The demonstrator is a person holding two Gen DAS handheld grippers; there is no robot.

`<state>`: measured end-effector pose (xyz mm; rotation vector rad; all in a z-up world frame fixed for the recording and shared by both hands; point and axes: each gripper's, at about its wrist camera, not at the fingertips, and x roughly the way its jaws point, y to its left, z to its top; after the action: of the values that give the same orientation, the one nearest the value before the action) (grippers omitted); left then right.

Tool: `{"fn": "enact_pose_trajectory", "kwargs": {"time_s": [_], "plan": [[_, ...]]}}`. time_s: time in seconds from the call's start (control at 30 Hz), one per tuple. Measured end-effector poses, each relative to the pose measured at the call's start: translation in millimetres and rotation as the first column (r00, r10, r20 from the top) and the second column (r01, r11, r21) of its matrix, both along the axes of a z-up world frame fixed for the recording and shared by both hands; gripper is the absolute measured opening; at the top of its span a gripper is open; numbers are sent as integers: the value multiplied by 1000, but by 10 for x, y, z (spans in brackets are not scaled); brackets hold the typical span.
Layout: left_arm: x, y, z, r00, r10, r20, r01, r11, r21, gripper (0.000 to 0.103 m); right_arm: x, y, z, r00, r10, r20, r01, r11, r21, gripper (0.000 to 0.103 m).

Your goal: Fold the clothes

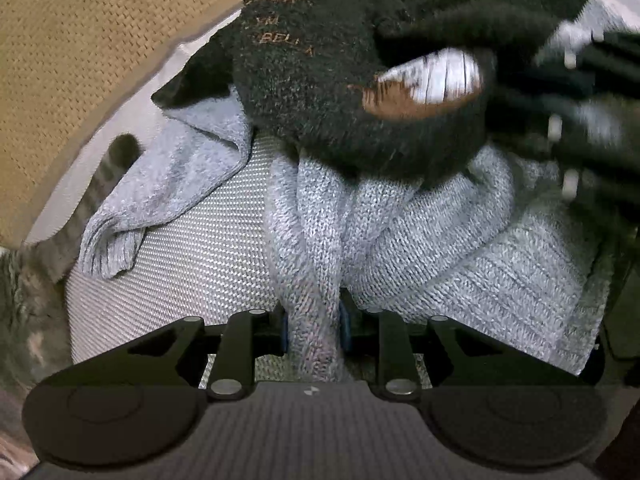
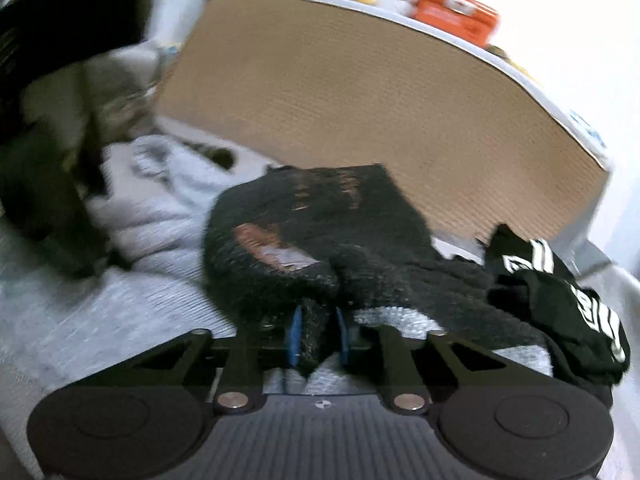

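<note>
Your left hand-held gripper (image 1: 314,332) is clamped on a bunched fold of the grey knit sweater (image 1: 420,240), with the blue pads (image 1: 285,334) pressed into the wool on both sides. The sweater spreads ahead of it over a pale woven surface (image 1: 192,276), one ribbed cuff (image 1: 108,252) trailing off to the left. On top of the sweater sits the black fuzzy garment (image 1: 320,92), with orange lettering and a white and brown patch on it.

Your right hand-held gripper (image 2: 318,340) is clamped on a fold of that black fuzzy garment (image 2: 304,232); no earlier frame is here to show the jaws closing, but the blue pads (image 2: 295,336) now grip the dark pile between them.

Only the left view shows the sweater's cuff and the lettering sharply. It also catches a blurred dark gripper frame at the right edge. Only the right view shows a second black garment with white stripes (image 2: 560,312) lying to the right, a tan ribbed panel (image 2: 360,100) behind, and an orange box (image 2: 456,12) on the ledge above it. The right view is blurred throughout.
</note>
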<state>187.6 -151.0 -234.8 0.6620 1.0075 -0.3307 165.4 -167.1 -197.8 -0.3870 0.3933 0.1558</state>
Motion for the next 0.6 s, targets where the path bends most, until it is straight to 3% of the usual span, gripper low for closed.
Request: {"fn": "enact_pose_trajectory", "kwargs": {"time_s": [0.2,0.27,0.4,0.53,0.6], "plan": [[39,-3,9,1000,-1,-9,1,1000,2,25,74,-255,59,989,-138,55,136,990,28,11],[51,27,19,1000,7,-15,-8,1000,-9,25,168,-430,83,978,-207,30,203,974,101,4],[55,42,19,1000,9,-16,-9,1000,-11,25,267,-738,118,961,-269,-60,275,918,286,4],[50,34,17,1000,5,-15,-5,1000,-3,25,242,-637,79,963,-267,-30,266,931,249,4],[51,28,13,1000,8,-15,-8,1000,-4,25,243,-681,79,961,-273,-33,271,921,279,4]]}}
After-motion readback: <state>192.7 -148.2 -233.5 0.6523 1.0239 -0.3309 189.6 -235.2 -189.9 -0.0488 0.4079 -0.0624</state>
